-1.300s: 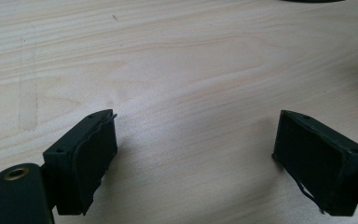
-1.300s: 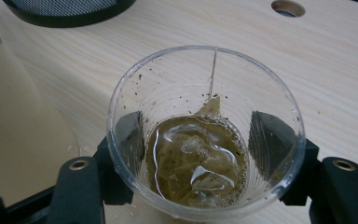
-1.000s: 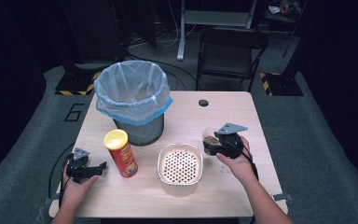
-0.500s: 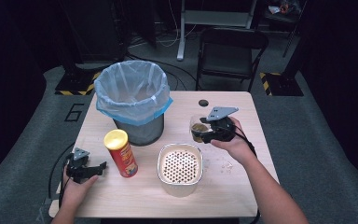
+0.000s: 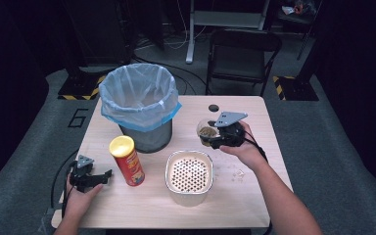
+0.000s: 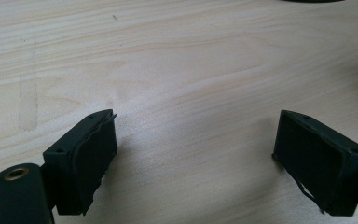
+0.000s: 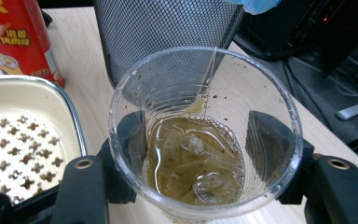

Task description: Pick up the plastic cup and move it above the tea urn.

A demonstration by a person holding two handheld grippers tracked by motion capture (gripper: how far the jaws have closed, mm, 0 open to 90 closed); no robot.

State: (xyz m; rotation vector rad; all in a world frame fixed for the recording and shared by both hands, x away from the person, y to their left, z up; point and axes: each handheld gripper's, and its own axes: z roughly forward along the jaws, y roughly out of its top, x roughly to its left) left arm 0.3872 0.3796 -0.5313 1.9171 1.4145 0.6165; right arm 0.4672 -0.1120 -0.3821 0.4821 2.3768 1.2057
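The right gripper [image 7: 205, 163] has its two black jaws clamped on either side of a clear plastic cup [image 7: 205, 130] — you can see the pads through the wall, pressed against it. The cup is upright and holds a shallow pool of murky yellow-brown liquid with soggy bits in it, and specks are stuck up the inside. From the high view the right gripper [image 5: 214, 137] carries that cup [image 5: 205, 131] above the table [image 5: 254, 205], between the bin and the tray, a bit right of the bin.

The left gripper [image 6: 196, 163] is wide open, nothing between the jaws, just bare pale wood underneath. In the high view the left gripper [image 5: 90, 177] sits near the front left corner of the table, in the person's hand, just left of the chip can.

That can [image 5: 126, 160] is a red tube with a yellow lid, standing upright. The right gripper view catches some yellow lettering on its red label [image 7: 14, 32], but it's cropped and I can't read it properly.

The wire mesh trash bin [image 5: 142, 110] has a pale blue bag folded over its rim and stands behind the can. In front of the cup there's a cream-colored tray [image 5: 188, 171] with a perforated insert. A few crumbs [image 5: 235, 171] lie on the wood right of the tray. There's also a "6" [image 5: 77, 118] marked on the grey floor left of the table.
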